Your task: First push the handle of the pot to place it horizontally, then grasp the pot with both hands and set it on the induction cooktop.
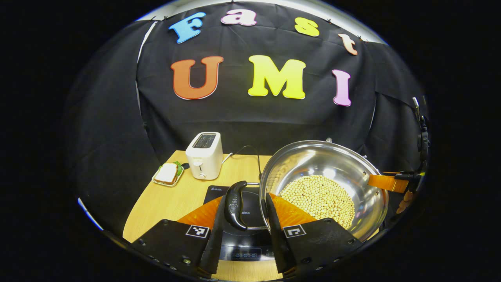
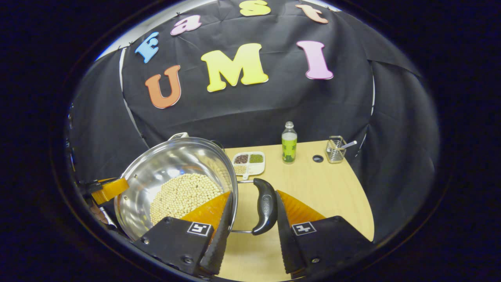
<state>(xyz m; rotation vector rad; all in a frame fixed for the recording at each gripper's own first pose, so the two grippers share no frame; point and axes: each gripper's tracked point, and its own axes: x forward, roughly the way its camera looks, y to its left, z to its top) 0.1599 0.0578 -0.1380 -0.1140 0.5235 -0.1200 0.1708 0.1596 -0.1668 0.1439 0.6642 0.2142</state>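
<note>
A steel pot [image 1: 332, 164] half filled with pale beans [image 1: 319, 197] hangs tilted above the black induction cooktop [image 1: 250, 244]. My left gripper [image 1: 246, 196] is shut on the pot's black left handle [image 1: 235, 205], one finger outside the grip and the other against the pot's rim. My right gripper [image 2: 254, 192] holds the opposite black handle [image 2: 265, 206] the same way, beside the pot [image 2: 176, 164] and its beans [image 2: 182, 196]. Each gripper also shows across the pot in the other's view: the right gripper [image 1: 389, 183] and the left gripper [image 2: 109, 188].
On the wooden table [image 1: 164, 203] a white toaster [image 1: 204, 154] with a cord and a sandwich on a small plate [image 1: 168, 174] stand behind the cooktop. To the right are a sectioned tray of grains [image 2: 250, 161], a green-labelled bottle [image 2: 289, 147] and a wire holder [image 2: 336, 149].
</note>
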